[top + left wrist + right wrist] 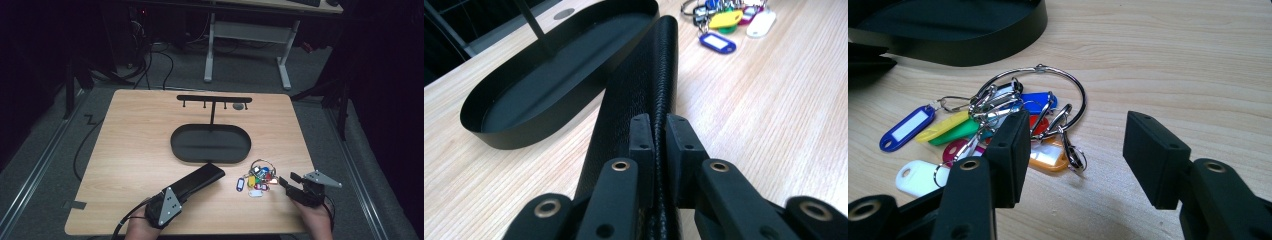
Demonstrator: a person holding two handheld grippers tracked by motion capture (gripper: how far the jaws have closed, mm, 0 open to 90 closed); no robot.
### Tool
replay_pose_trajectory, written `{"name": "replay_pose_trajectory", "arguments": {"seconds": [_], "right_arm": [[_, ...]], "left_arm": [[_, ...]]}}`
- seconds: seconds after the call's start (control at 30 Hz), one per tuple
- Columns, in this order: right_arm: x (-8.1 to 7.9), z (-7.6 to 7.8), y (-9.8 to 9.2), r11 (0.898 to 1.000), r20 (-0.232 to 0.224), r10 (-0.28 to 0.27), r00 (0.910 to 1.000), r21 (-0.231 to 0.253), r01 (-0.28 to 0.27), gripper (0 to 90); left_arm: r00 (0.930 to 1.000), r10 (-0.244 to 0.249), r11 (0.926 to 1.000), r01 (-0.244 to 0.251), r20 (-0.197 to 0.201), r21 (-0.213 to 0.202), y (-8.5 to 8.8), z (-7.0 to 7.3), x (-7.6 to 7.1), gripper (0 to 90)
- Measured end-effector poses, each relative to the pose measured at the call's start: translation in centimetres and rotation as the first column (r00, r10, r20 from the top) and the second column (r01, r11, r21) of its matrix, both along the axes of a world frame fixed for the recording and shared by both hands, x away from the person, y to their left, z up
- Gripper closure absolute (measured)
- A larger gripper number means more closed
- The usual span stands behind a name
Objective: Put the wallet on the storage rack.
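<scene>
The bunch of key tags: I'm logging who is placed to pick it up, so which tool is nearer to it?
Right. The right tool sits open just beside the bunch of key tags, while the left tool is farther off, shut on the black case.

The high view looks forward and down from above the near edge of the table (130, 150), taking in the whole top. The left gripper view sits low, close to the surface, facing toward the black tray (549, 85) near the middle (the coloured key tags (724, 25) lie beyond). The right gripper view hovers close over those key tags (998, 130), with the tray's wall (973, 45) shared behind.
</scene>
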State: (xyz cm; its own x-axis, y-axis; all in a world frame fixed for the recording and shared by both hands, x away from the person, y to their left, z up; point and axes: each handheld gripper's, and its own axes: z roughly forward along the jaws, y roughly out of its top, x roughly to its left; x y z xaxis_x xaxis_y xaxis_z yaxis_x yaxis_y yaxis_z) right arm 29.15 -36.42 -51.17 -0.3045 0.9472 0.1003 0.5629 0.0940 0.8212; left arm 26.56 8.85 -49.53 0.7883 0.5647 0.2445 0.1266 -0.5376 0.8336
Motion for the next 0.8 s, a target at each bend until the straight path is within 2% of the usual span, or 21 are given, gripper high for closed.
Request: {"name": "replay_pose_trajectory", "arguments": {"seconds": [0.27, 0.43, 0.5, 0.6, 0.7, 0.77, 0.8], "right_arm": [[-0.3, 0.2, 0.0, 1.000, 0.014, -0.012, 0.9998, 0.001, 0.012, 45.0], [0.1, 0.1, 0.3, 1.000, 0.006, -0.005, 1.0000, 0.000, 0.005, 44.9], [0.1, 0.1, 0.5, 1.000, 0.006, 0.002, 1.0000, -0.007, -0.002, 44.8], [0.1, 0.1, 0.4, 1.000, 0.007, 0.006, 1.0000, -0.006, -0.006, 44.8], [-0.1, 0.2, 0.2, 1.000, 0.011, 0.002, 0.9999, -0.003, -0.002, 44.9], [-0.1, 0.2, 0.1, 1.000, 0.010, -0.002, 0.9999, 0.002, 0.002, 44.8], [-0.1, 0.2, 0.1, 1.000, 0.011, -0.004, 0.9999, 0.004, 0.004, 44.8]], "left_arm": [[0.9991, -0.004, 0.9966, 0.000, -0.041, -0.082, 0.9, 0.7, 0.2, 83.0], [0.9976, -0.006, 0.9881, -0.005, -0.069, -0.154, 1.7, 1.1, 0.4, 83.2], [0.9971, -0.007, 0.9870, -0.005, -0.075, -0.161, 1.9, 1.2, 0.4, 83.3], [0.9952, -0.013, 0.9799, -0.007, -0.097, -0.199, 2.2, 1.4, 0.5, 83.4], [0.9949, -0.018, 0.9764, -0.004, -0.099, -0.216, 2.4, 1.7, 0.3, 83.4], [0.9956, -0.009, 0.9751, -0.012, -0.093, -0.221, 2.5, 2.0, 0.3, 83.4], [0.9945, 0.000, 0.9711, -0.025, -0.105, -0.237, 3.0, 2.0, 0.4, 83.4]]}}
